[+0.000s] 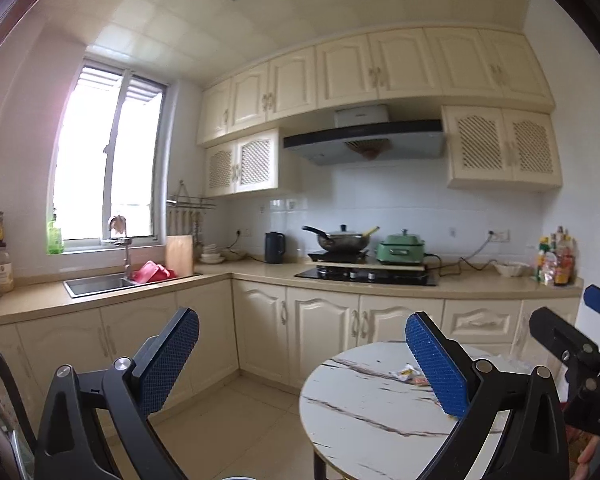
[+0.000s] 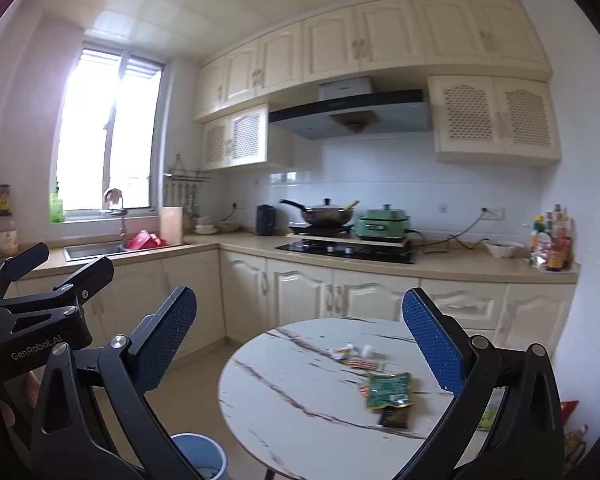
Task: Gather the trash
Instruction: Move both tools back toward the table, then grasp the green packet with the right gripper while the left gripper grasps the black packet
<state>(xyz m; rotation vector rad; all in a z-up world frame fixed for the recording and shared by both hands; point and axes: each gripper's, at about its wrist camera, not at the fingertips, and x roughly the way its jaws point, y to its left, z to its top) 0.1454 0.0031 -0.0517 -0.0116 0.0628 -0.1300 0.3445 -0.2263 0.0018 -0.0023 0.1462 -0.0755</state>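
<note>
Several pieces of trash lie on a round marble-look table [image 2: 300, 400]: a green packet [image 2: 388, 390], a dark packet [image 2: 396, 416] just below it, a red and green wrapper [image 2: 366, 364] and a white crumpled wrapper [image 2: 342, 350]. My right gripper [image 2: 300, 296] is held level before the table, open and empty. My left gripper [image 1: 302, 318] is open too, with nothing between its blue pads [image 1: 172, 356]. The left wrist view shows the table [image 1: 360, 408] and one wrapper [image 1: 406, 374] beside my right finger. A blue bin [image 2: 200, 456] stands on the floor left of the table.
Cream cabinets [image 2: 300, 292] run in an L behind the table. On their counter are a sink [image 2: 92, 250], a hob [image 2: 344, 250] with a wok [image 2: 328, 216], a green pot [image 2: 384, 224] and bottles [image 2: 552, 240]. Tiled floor [image 1: 240, 420] lies between table and cabinets.
</note>
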